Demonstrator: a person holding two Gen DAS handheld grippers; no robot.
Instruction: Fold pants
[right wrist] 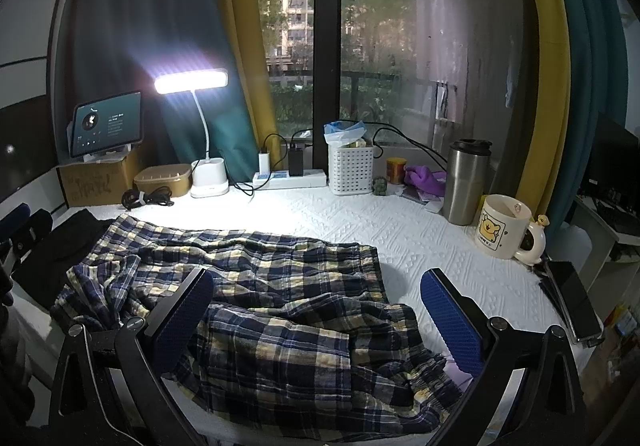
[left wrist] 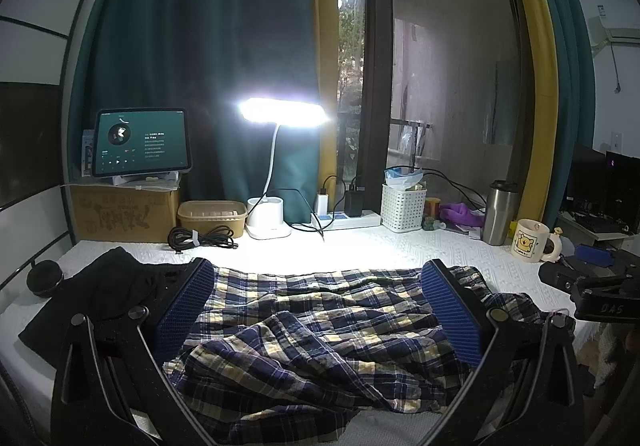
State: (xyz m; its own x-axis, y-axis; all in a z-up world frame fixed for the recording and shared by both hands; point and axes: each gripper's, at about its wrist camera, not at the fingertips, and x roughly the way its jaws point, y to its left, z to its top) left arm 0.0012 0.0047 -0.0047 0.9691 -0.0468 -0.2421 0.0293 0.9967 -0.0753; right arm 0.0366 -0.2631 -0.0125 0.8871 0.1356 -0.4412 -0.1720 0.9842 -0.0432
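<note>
Meanwhile both fingers spread over plaid pants; white basket holds blue bag

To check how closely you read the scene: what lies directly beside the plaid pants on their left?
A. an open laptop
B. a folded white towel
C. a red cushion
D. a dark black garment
D: a dark black garment lies on the white table cover, touching the left edge of the crumpled plaid pants.
</note>
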